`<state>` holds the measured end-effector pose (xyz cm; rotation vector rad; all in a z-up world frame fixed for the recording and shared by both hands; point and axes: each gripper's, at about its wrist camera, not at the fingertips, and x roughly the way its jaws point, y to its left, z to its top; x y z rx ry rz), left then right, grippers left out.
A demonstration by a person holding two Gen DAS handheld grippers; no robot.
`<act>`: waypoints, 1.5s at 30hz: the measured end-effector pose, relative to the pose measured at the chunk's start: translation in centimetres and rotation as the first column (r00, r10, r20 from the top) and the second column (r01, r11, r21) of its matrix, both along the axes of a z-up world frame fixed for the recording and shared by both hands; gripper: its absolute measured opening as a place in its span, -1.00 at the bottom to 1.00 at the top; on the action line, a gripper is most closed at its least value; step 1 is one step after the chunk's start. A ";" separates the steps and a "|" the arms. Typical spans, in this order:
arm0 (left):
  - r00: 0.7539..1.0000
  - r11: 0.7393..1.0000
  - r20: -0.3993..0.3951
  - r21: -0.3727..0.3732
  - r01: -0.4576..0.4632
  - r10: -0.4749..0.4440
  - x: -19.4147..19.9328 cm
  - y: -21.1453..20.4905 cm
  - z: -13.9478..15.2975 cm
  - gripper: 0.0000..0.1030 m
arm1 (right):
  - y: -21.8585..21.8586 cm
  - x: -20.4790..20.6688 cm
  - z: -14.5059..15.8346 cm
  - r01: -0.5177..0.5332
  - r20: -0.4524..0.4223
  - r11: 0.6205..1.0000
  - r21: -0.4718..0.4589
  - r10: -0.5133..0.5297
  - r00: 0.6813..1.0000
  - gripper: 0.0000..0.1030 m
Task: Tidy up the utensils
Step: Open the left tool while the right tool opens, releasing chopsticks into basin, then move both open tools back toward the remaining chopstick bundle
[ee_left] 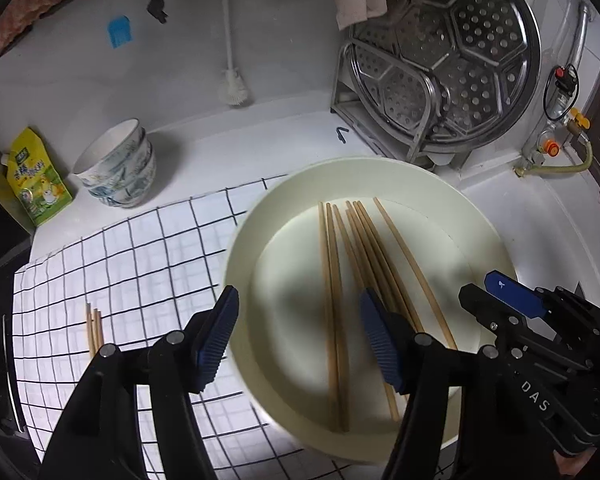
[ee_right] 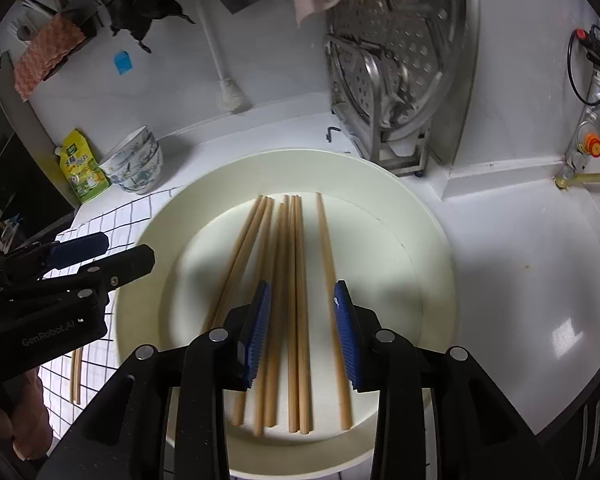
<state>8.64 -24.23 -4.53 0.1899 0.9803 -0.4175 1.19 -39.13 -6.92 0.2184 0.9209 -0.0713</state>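
Left gripper [ee_left: 300, 336]: jaws parted wide, blue ribbed pads [ee_left: 216, 340] gripping nothing, poised over the near-left rim of the cream plate [ee_left: 244, 240]; right gripper [ee_right: 302, 332]: jaws parted moderately, nothing clamped, pads above the plate's middle with two or three of the chopsticks [ee_right: 296, 280] showing between them (contact cannot be told; they appear to lie flat on the plate); wooden chopsticks, roughly eight, lie side by side in the plate directly ahead of and below both grippers; a few more chopsticks [ee_left: 94, 328] lie on the checked cloth [ee_left: 120, 260] to the left of the left gripper; stacked bowls [ee_left: 118, 168] and a yellow pouch [ee_left: 36, 180] far ahead-left; steamer rack [ee_left: 448, 68] far ahead-right.
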 end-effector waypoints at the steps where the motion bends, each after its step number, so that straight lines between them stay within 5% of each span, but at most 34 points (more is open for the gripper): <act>1: 1.000 1.000 0.005 -0.001 -0.002 0.002 -0.1 0.4 0.2 0.20 | 0.3 -0.1 0.2 0.000 0.002 1.000 -0.002 0.000 1.000 -0.37; 25: 0.988 0.990 0.067 -0.019 -0.137 0.137 -2.5 14.5 3.2 0.34 | 12.6 -1.6 4.5 -0.099 0.060 0.993 -0.061 0.103 0.993 -0.10; 45: 0.934 0.935 -0.053 0.047 -0.350 0.352 -2.7 29.9 -3.5 0.38 | 25.1 0.2 -1.5 -0.276 -0.052 0.961 0.022 0.277 0.959 0.05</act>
